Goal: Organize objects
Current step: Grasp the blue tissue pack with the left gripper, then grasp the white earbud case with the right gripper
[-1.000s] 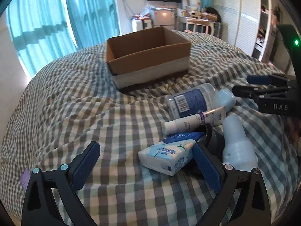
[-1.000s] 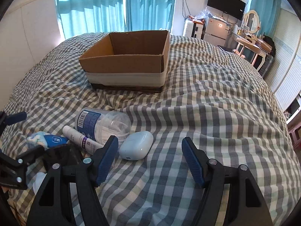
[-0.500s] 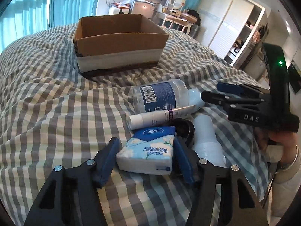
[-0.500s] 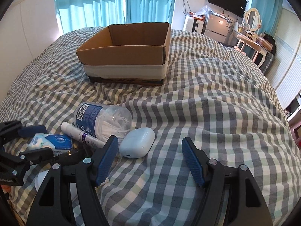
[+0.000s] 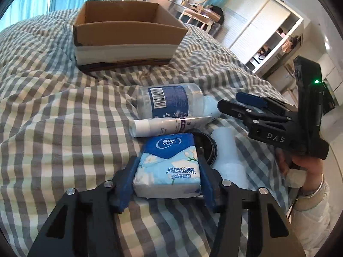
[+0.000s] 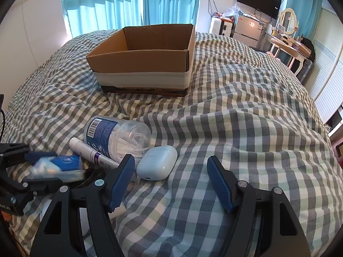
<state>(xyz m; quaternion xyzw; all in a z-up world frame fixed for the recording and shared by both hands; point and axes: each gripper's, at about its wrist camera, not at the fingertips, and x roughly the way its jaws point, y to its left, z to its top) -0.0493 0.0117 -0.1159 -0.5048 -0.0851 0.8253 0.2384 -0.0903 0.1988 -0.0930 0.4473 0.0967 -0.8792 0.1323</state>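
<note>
Now left claw (image 5: 168,178) clamps blue-white soft tissue pack (image 5: 169,167); open brown cardboard box (image 5: 126,36) straight ahead, far side; right claw (image 6: 171,182) open, empty.

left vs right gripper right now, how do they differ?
The left gripper is shut on the tissue pack; the right gripper is open and holds nothing. The left sits at the pile's near edge; the right is beside the earbud case. Both have blue pads.
</note>
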